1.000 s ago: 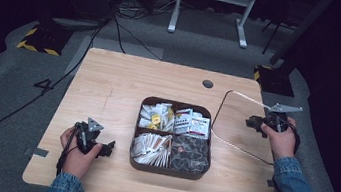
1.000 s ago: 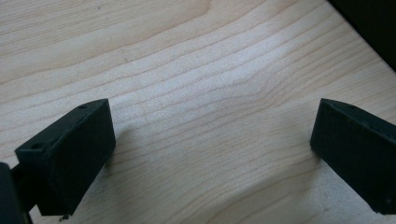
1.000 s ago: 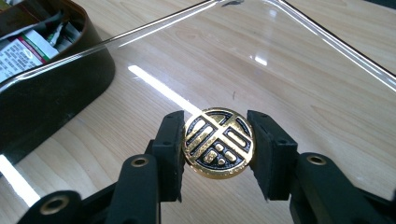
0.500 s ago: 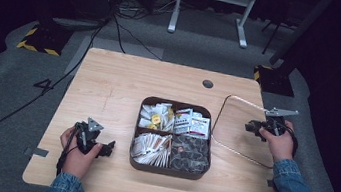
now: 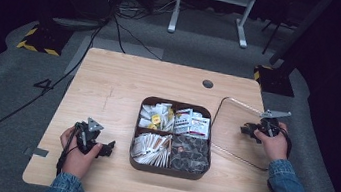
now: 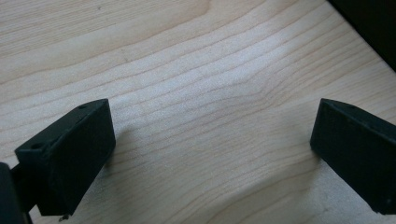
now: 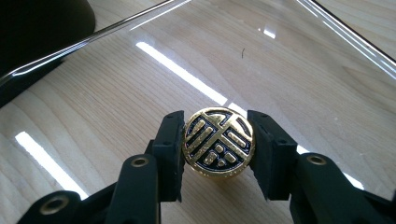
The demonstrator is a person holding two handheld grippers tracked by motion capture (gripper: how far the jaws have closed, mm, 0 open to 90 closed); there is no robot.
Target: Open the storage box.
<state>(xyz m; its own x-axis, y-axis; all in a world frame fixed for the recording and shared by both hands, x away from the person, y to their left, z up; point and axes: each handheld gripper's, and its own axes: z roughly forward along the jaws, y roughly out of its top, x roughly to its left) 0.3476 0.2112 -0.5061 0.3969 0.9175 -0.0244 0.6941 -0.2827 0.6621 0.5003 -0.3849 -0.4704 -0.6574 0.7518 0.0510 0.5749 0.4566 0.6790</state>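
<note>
Right gripper (image 7: 218, 142) is clamped on the gold knob (image 7: 218, 141) of the clear lid (image 5: 234, 130), resting on the counter (image 5: 114, 88) beside the snack box (image 5: 168, 169), left gripper (image 6: 210, 154) idle with jaws apart, so next it probably needs a steady lift over onto the box.

Wooden table (image 5: 119, 84) with a round dark hole (image 5: 207, 84) near its far edge. Black cables (image 5: 117, 28) and a white metal stand (image 5: 211, 6) occupy the grey floor (image 5: 1, 97) beyond.

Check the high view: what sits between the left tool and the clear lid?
The compartment box, full of packets, lies between the left tool and the clear lid, with bare table either side. The right tool holds the lid's knob.
</note>
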